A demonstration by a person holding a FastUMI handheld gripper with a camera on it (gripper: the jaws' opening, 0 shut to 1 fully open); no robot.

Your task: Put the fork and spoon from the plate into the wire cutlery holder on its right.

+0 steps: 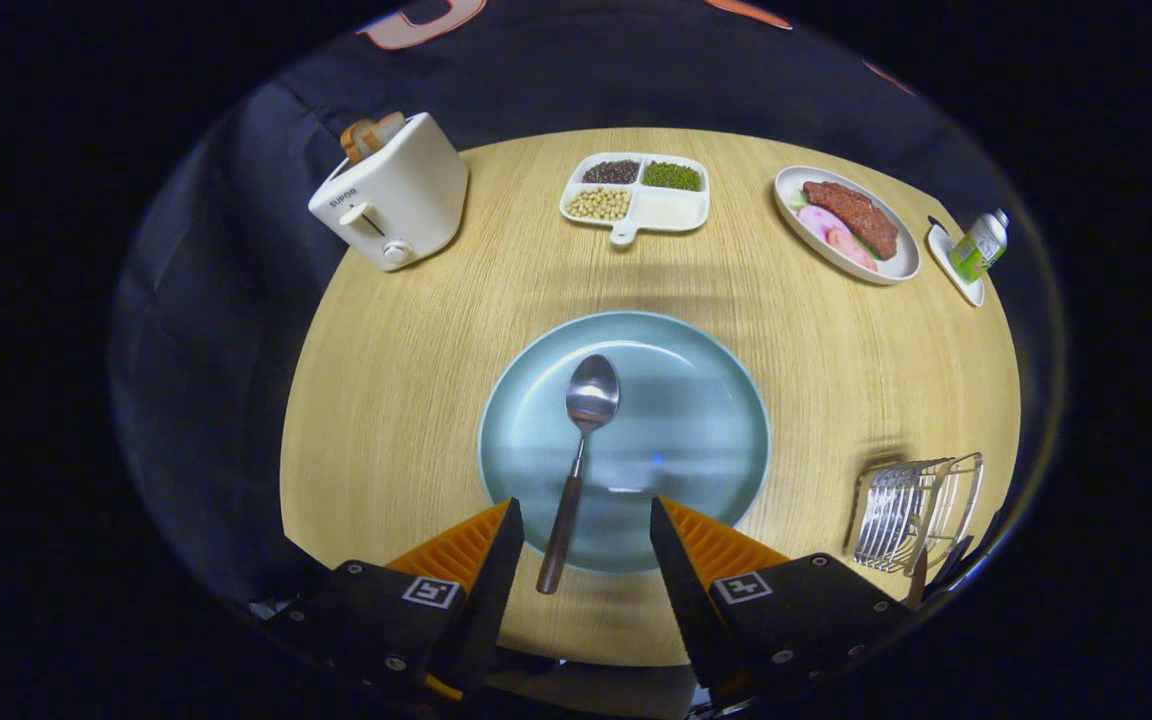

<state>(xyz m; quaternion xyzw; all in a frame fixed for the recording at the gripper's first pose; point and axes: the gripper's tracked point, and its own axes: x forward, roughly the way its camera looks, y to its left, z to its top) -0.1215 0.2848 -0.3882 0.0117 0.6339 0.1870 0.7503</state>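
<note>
On a pale blue plate lies 1 steel spoon with a dark wooden handle, handle end between the spread fingers of the released tool. The wire cutlery holder stands to the plate's right on the desk.

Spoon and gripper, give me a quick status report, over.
Gripper open, holding nothing. Spoon lies on plate, handle end between the fingers. Wire cutlery holder stands right of plate. Nothing blocks the spoon.
</note>
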